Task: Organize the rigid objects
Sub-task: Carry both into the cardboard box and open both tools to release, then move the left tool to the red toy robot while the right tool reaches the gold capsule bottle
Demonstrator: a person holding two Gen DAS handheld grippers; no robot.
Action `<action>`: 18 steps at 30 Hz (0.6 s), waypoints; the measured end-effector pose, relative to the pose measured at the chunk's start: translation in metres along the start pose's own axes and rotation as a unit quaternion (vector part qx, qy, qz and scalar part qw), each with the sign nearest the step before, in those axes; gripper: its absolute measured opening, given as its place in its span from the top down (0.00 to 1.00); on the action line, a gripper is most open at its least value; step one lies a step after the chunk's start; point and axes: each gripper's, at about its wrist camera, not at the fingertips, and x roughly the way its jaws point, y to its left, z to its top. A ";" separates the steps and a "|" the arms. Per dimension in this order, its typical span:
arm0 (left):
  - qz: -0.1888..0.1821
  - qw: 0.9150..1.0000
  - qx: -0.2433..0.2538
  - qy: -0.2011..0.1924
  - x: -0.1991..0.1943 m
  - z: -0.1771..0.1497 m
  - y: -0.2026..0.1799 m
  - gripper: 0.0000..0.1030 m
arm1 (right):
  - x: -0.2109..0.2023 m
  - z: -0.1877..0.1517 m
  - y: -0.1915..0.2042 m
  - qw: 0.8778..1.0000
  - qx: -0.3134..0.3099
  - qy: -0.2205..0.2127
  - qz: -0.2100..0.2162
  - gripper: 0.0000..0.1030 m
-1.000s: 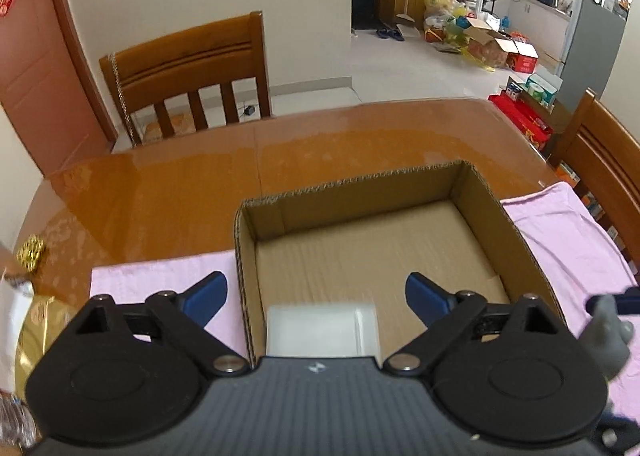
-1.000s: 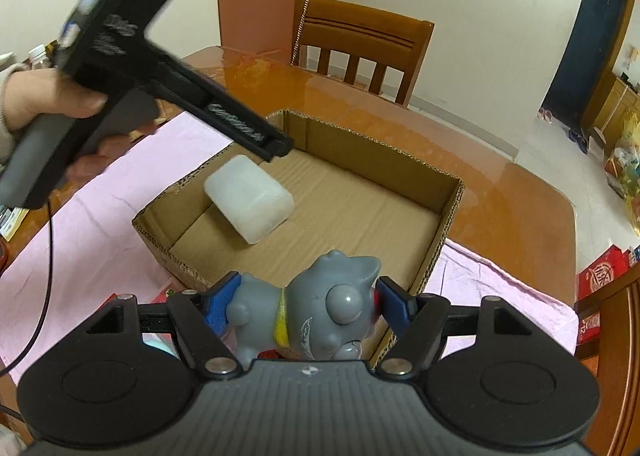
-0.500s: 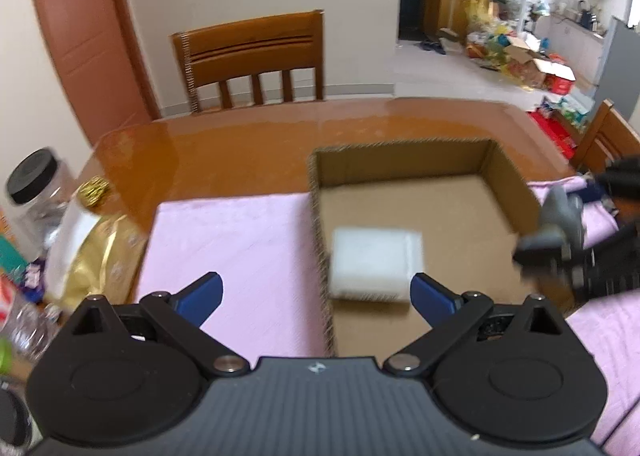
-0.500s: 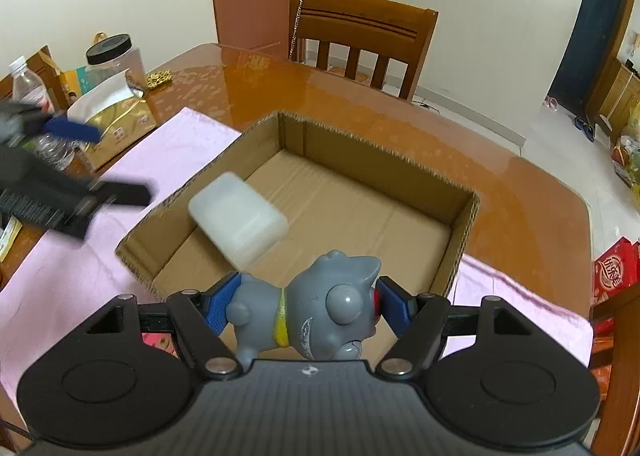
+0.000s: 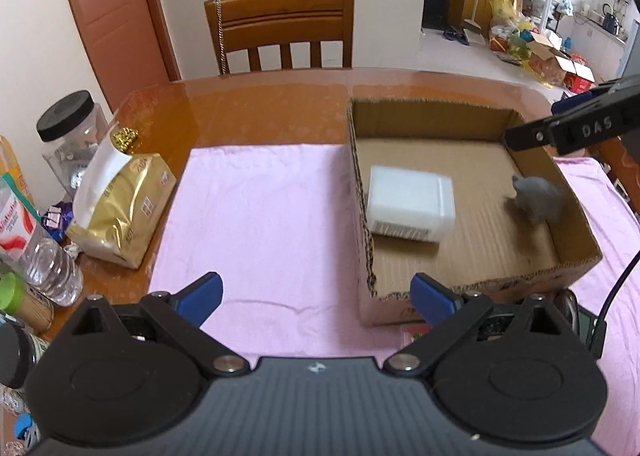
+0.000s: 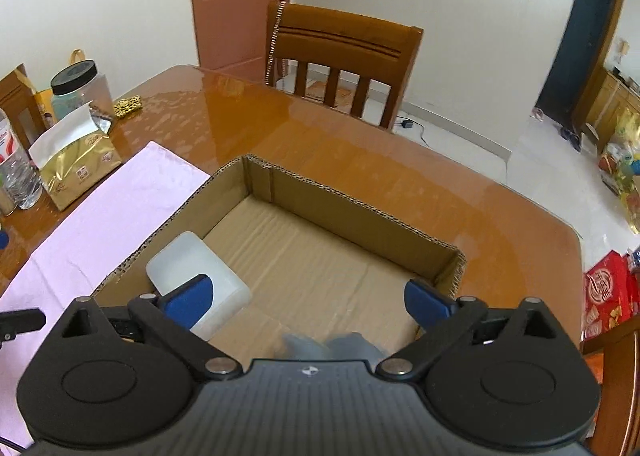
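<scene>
Beside box (image 5: 576, 268), gold bag (image 5: 120, 212)

The left gripper (image 5: 316, 294) hovers with its jaws spread wide and nothing between them. Directly ahead of the jaws lies a pink cloth (image 5: 256, 216) on the table (image 5: 256, 108). Ahead and to the right stands an open cardboard box (image 5: 362, 216); its near left corner sits just beyond the right jaw. Inside it, a white container (image 5: 412, 208) rests by the left wall and a grey toy figure (image 5: 536, 200) — blurred — by the right wall. A gold pouch (image 5: 120, 208) lies far left of the jaws. The right gripper (image 5: 576, 124) is only partly visible — above the box's far right corner.
</scene>
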 end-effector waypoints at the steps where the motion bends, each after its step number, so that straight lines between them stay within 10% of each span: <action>1: -0.002 1.000 0.002 0.003 0.000 -0.002 -0.001 0.03 | -0.002 -0.003 -0.001 1.000 0.008 0.000 0.008 0.00; 18: -0.013 1.000 0.005 0.015 -0.006 -0.026 -0.017 0.03 | -0.048 -0.084 0.007 0.997 0.071 0.002 -0.013 0.00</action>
